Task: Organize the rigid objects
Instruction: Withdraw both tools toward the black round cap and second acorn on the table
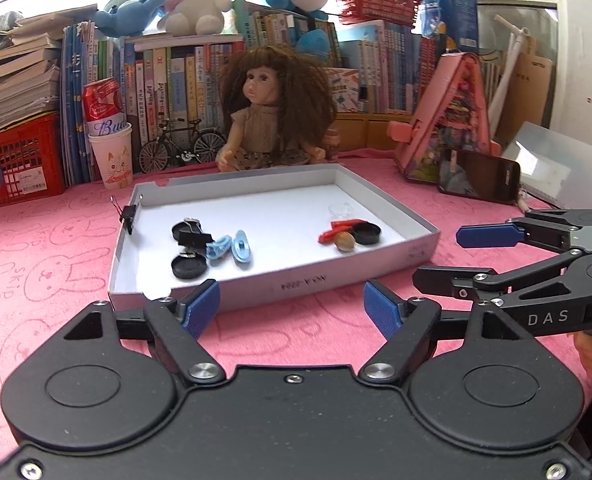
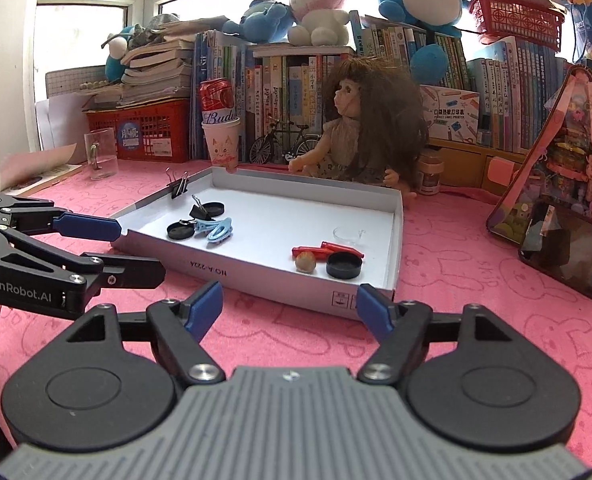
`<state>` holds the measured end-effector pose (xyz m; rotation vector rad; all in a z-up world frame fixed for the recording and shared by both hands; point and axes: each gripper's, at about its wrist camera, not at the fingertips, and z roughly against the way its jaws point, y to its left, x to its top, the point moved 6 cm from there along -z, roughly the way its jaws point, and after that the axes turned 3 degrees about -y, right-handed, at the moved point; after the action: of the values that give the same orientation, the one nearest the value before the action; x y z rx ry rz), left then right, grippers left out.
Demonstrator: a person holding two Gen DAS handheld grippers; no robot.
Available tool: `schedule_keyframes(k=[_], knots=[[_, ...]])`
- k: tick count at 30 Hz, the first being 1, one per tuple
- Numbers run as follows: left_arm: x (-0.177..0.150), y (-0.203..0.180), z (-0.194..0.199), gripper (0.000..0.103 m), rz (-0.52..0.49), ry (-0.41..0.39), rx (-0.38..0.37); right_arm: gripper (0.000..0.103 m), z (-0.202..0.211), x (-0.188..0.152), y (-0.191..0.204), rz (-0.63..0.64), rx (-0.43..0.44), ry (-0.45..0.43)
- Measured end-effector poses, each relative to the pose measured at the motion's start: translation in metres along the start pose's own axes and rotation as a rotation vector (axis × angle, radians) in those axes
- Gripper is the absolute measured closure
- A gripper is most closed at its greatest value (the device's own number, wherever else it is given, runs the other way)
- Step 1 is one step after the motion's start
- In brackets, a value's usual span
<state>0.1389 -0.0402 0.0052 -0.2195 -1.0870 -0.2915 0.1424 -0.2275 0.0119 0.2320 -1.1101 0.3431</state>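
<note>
Lying sorted in the shallow white box (image 1: 424, 236) on the pink bench (image 1: 55, 272): binder clips, blue hair clips (image 1: 231, 246), black caps, red pieces. Hovering before it, left gripper (image 1: 291, 300) and right gripper (image 2: 289, 304) both spread, empty. Risking a nudge of the light box, scattering groups.
</note>
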Motion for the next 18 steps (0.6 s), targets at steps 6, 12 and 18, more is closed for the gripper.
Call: schedule_keyframes(k=[6, 12, 18], knots=[[-0.017, -0.012, 0.016, 0.026, -0.018, 0.025, -0.051, 0.019, 0.015, -0.015, 0.000, -0.003, 0.012, 0.012], [-0.035, -0.026, 0.029, 0.026, -0.040, 0.053, -0.116, 0.019, 0.027, -0.028, -0.004, -0.026, -0.001, 0.026], [-0.049, -0.043, 0.035, 0.027, -0.100, 0.069, -0.171, 0.018, 0.031, -0.036, -0.010, -0.047, -0.011, 0.038]])
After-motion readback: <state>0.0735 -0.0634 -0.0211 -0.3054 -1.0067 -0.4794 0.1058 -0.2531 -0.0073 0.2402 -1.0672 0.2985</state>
